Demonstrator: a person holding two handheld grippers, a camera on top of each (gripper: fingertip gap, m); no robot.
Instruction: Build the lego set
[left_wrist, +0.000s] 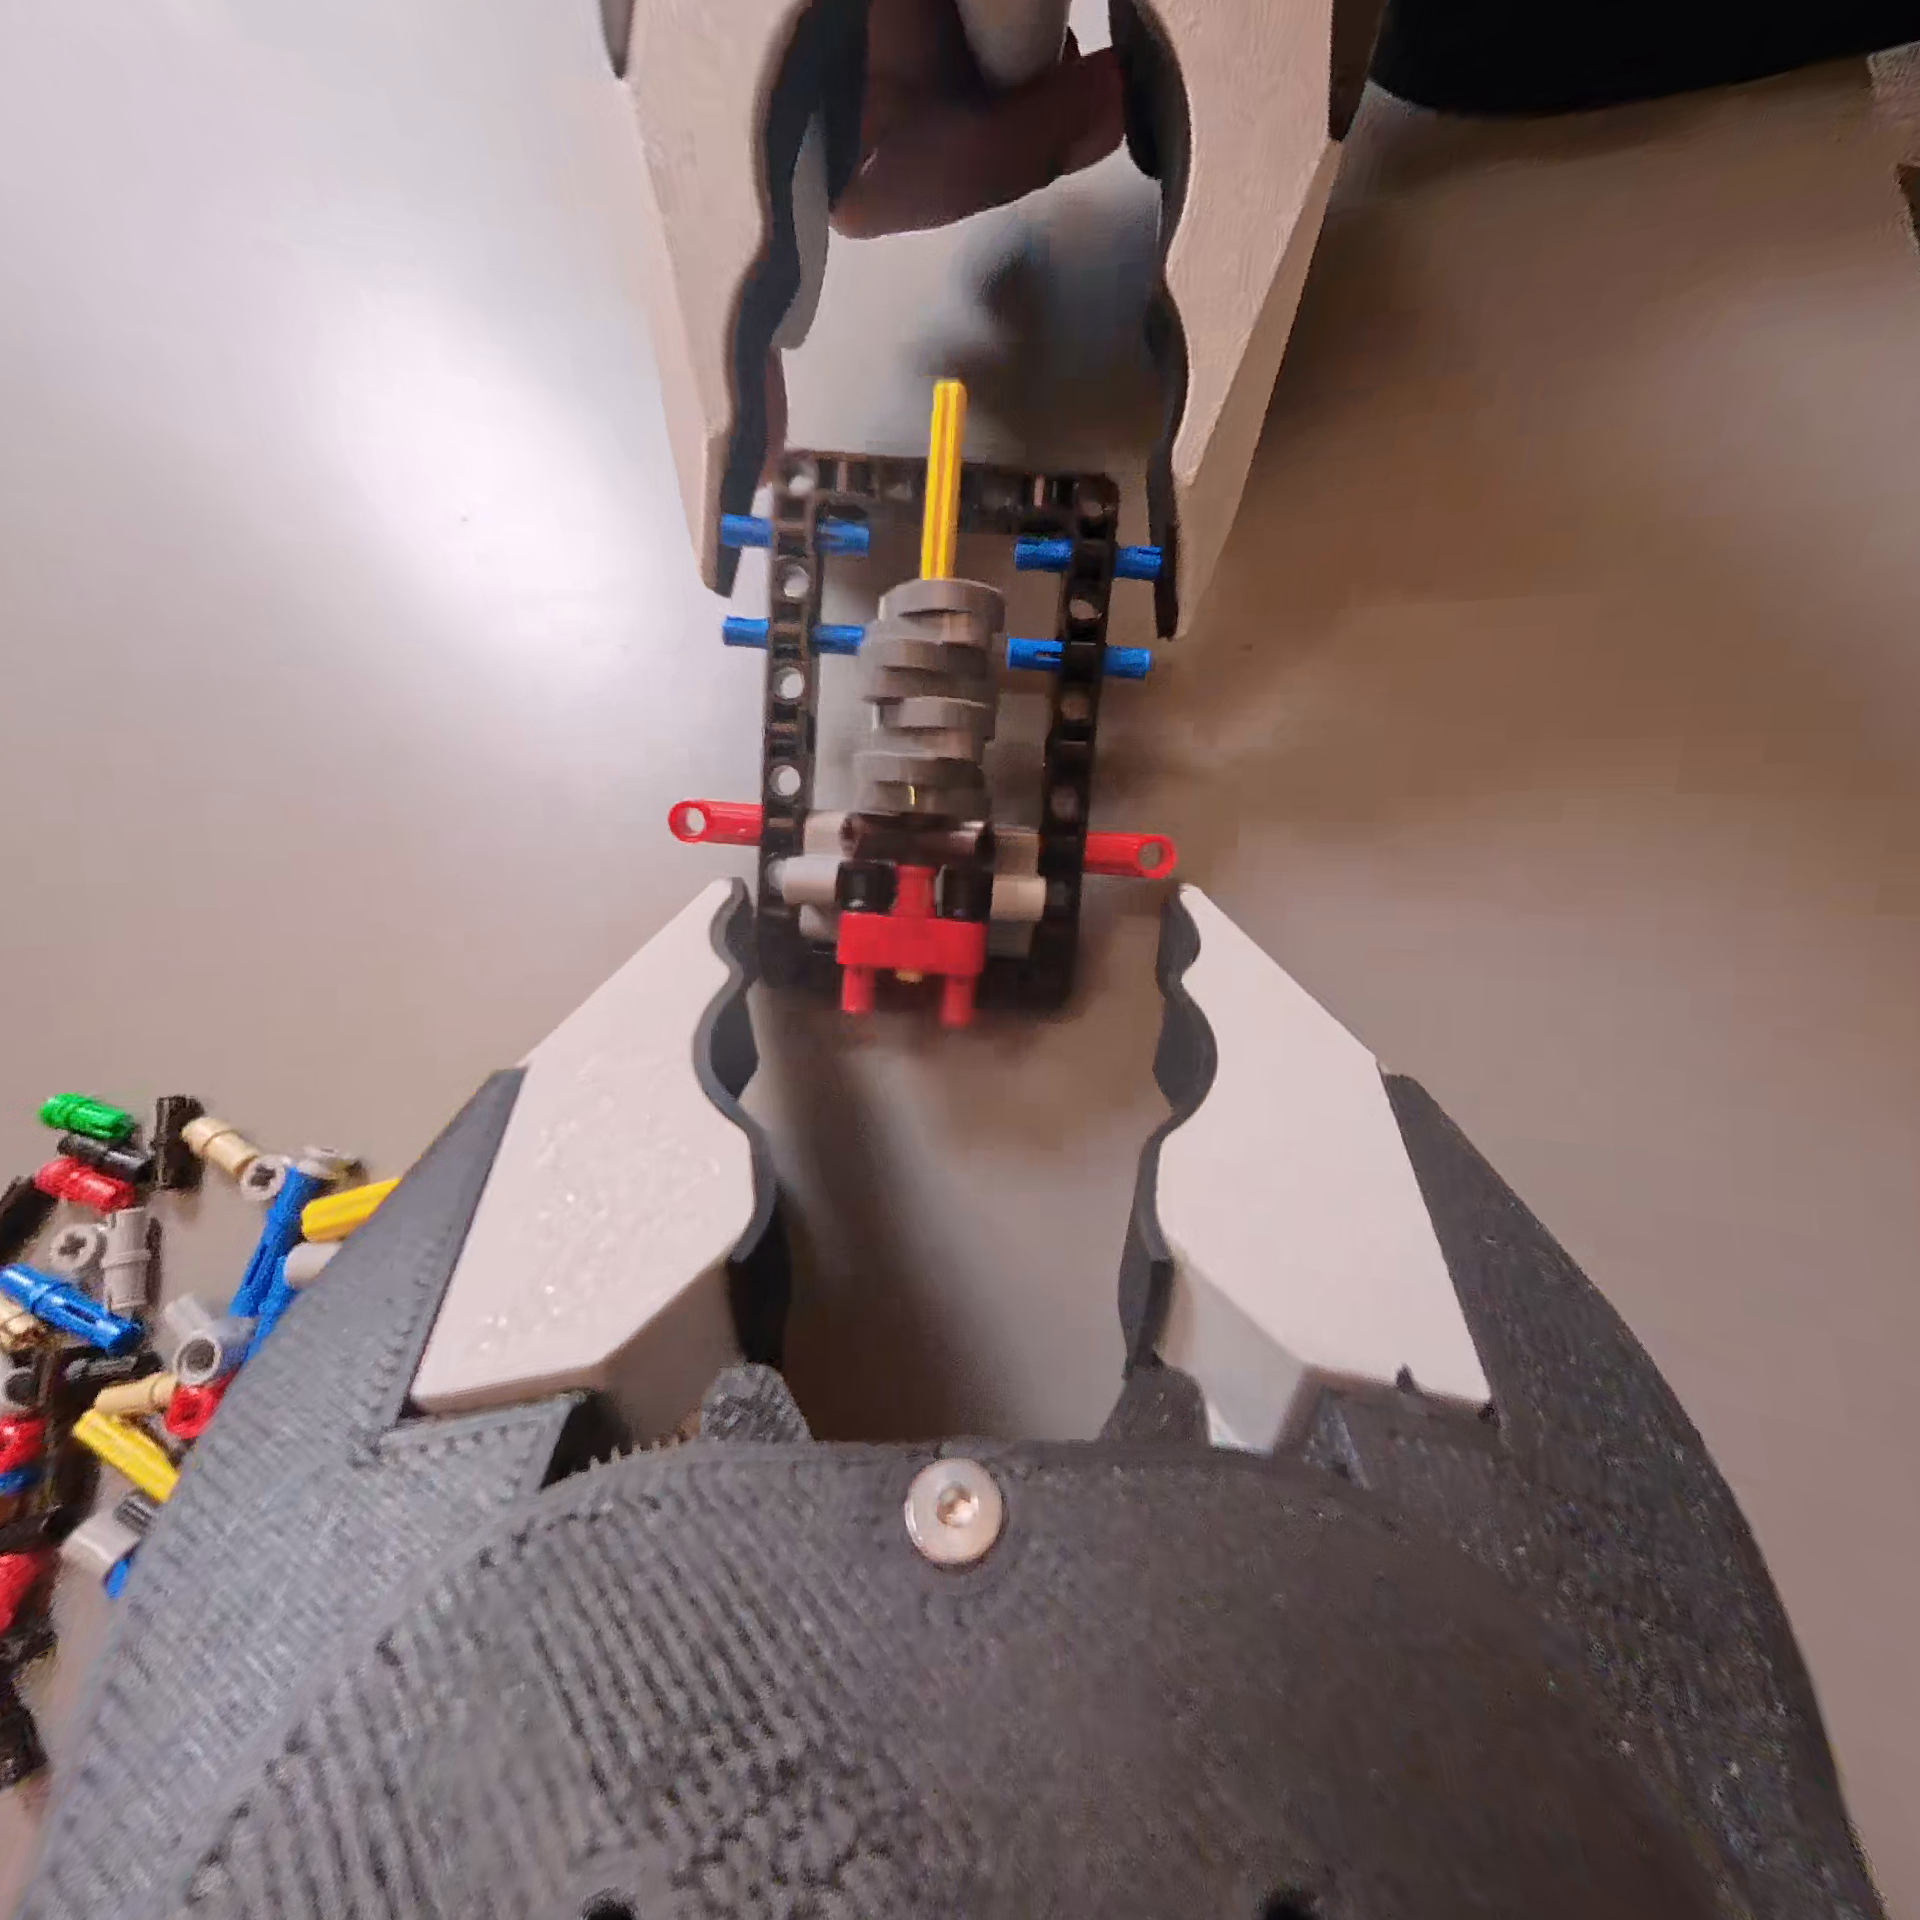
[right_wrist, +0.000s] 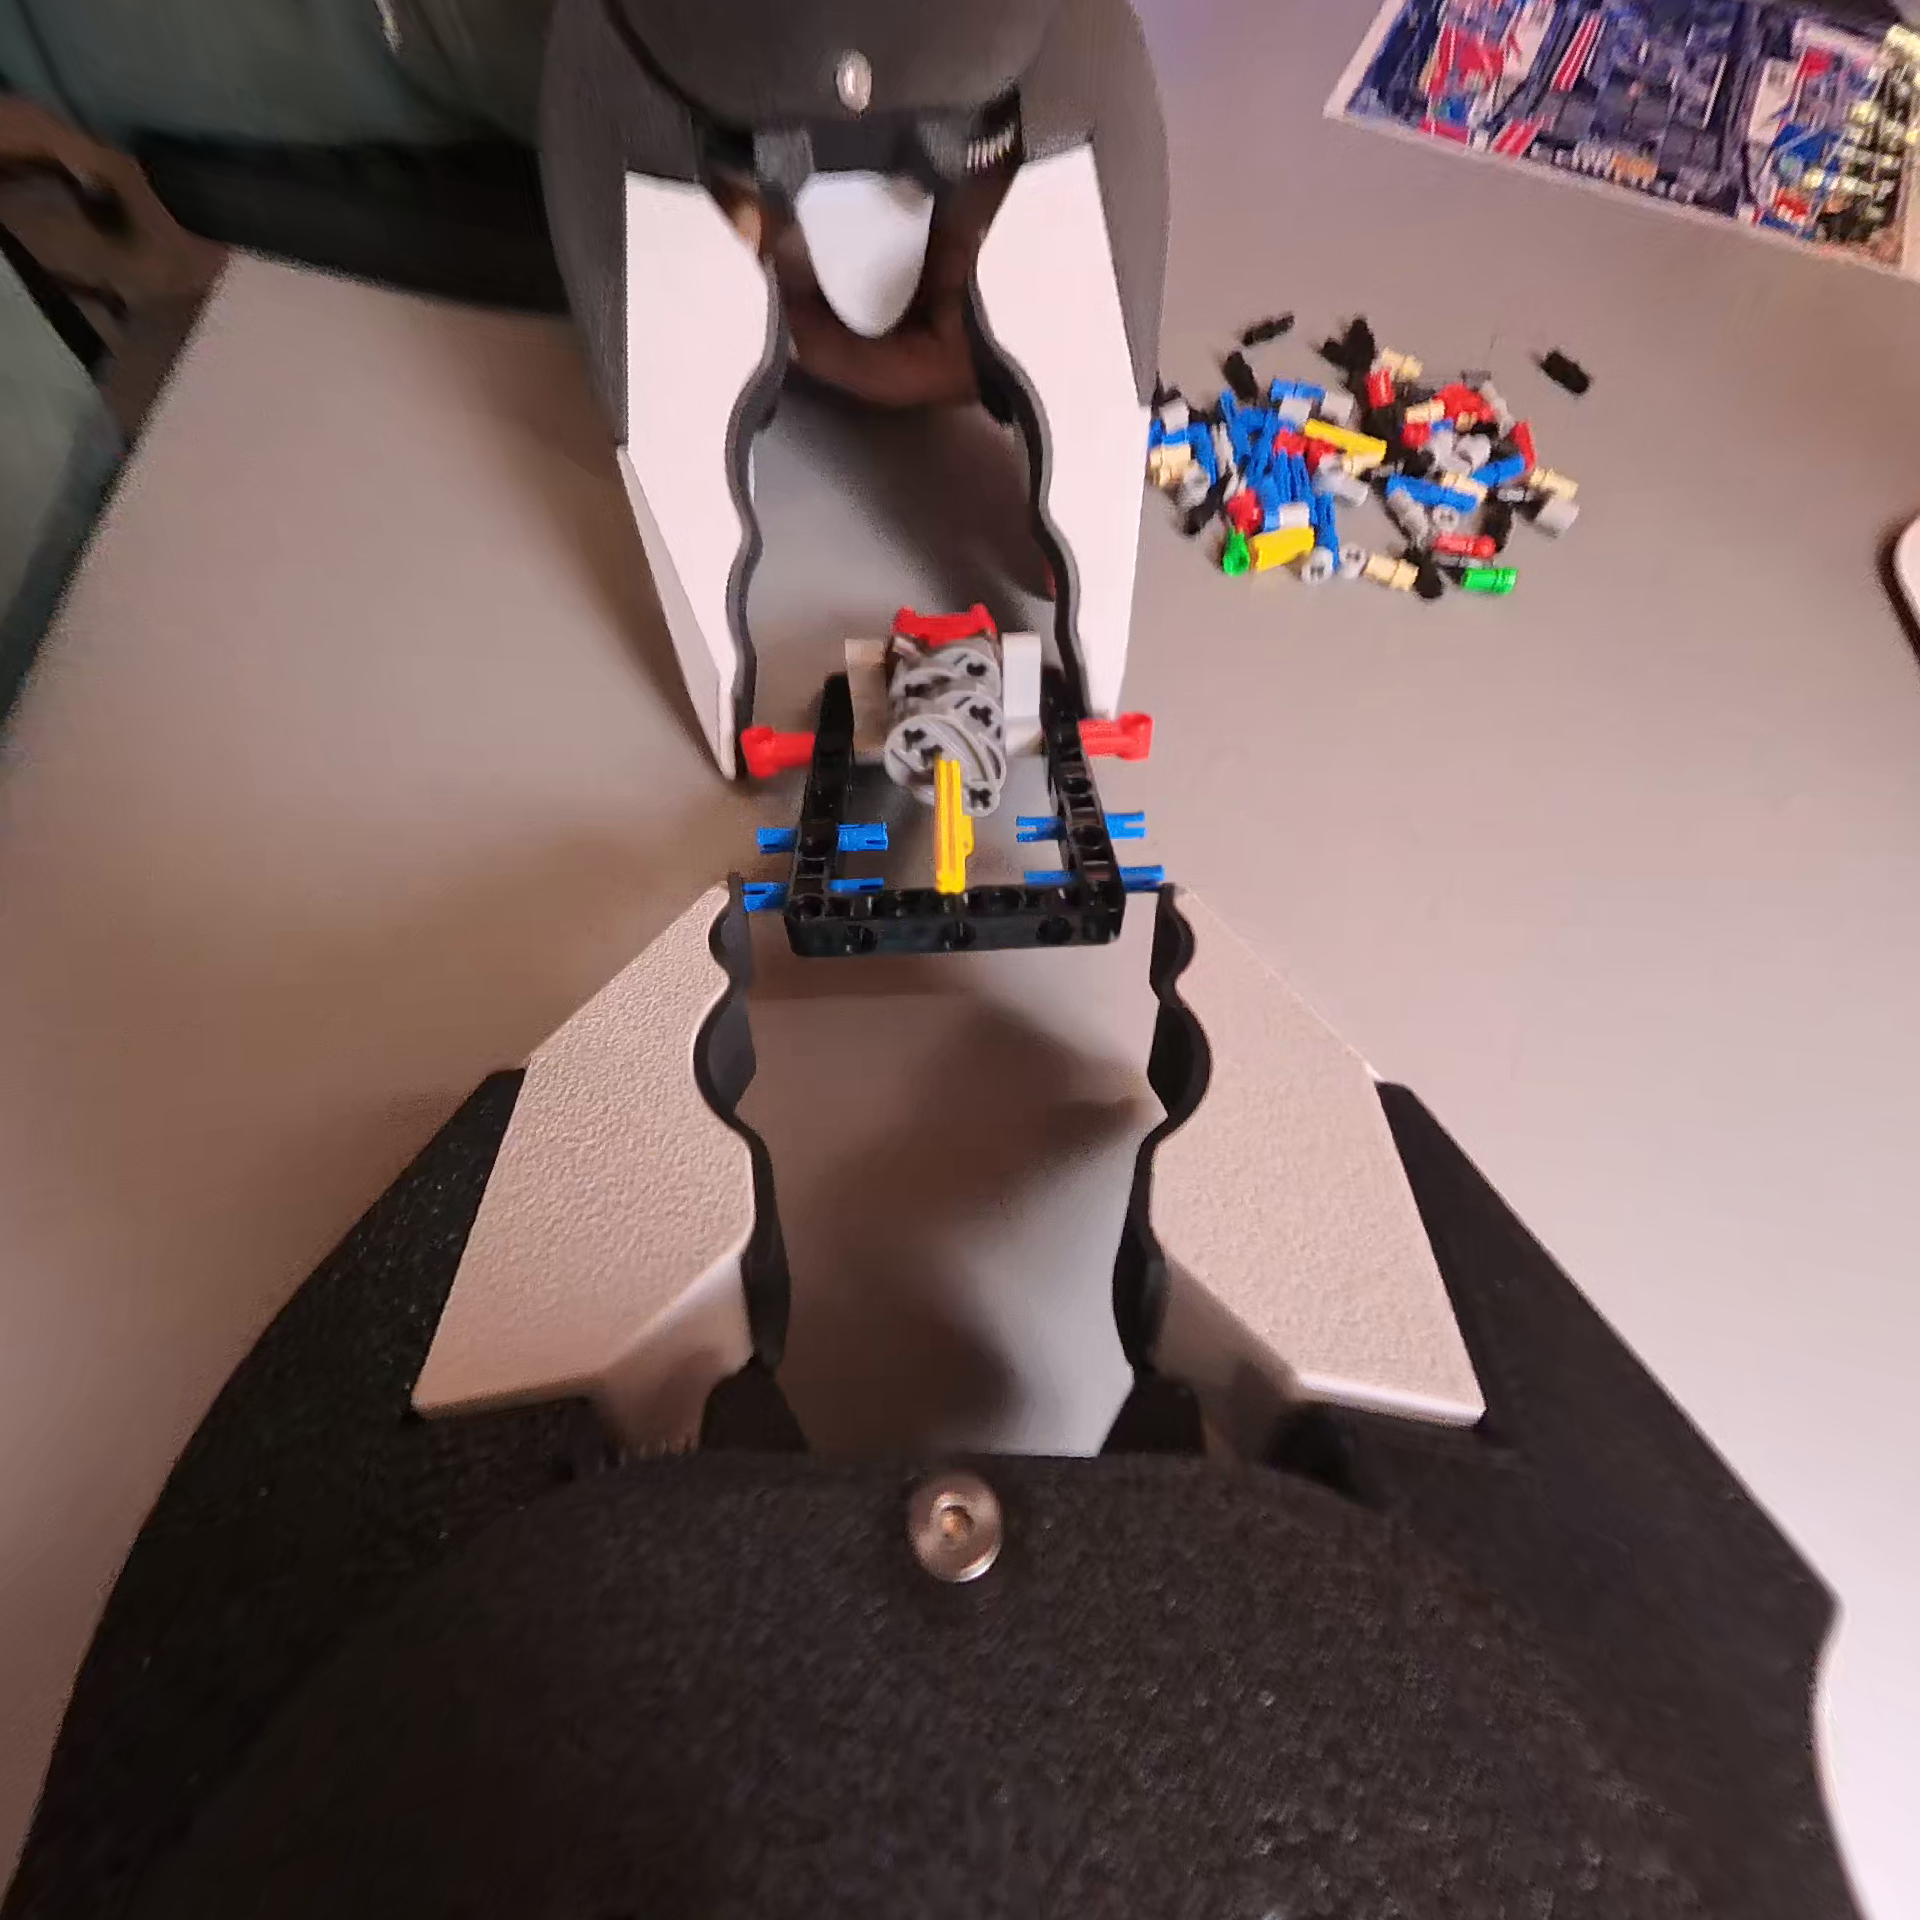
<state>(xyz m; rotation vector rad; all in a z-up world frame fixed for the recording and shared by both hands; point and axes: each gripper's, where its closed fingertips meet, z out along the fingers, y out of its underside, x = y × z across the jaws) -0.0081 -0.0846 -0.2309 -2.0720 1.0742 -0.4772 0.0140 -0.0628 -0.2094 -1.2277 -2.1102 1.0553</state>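
Observation:
A black rectangular Lego frame (left_wrist: 790, 665) lies flat on the table. It carries blue pins, red pins (left_wrist: 707, 821), a stack of grey discs (left_wrist: 930, 707) on a yellow axle (left_wrist: 943, 478) and a red connector (left_wrist: 909, 940) at one end. My left gripper (left_wrist: 956, 899) is open, its fingertips either side of the red-connector end. My right gripper (left_wrist: 940, 603) is open at the opposite end, straddling the blue pins. In the right wrist view the frame (right_wrist: 935, 920) sits between my right gripper (right_wrist: 951, 899) and the left gripper (right_wrist: 914, 727). Neither gripper holds anything.
A pile of small loose Lego pieces (right_wrist: 1361, 468) lies beside the left gripper and shows at lower left in the left wrist view (left_wrist: 114, 1299). A printed instruction sheet (right_wrist: 1662, 104) lies at the far right. The table's edge (right_wrist: 135, 436) runs along the left. My hands' fingertips stand some 5 centimetres from each other.

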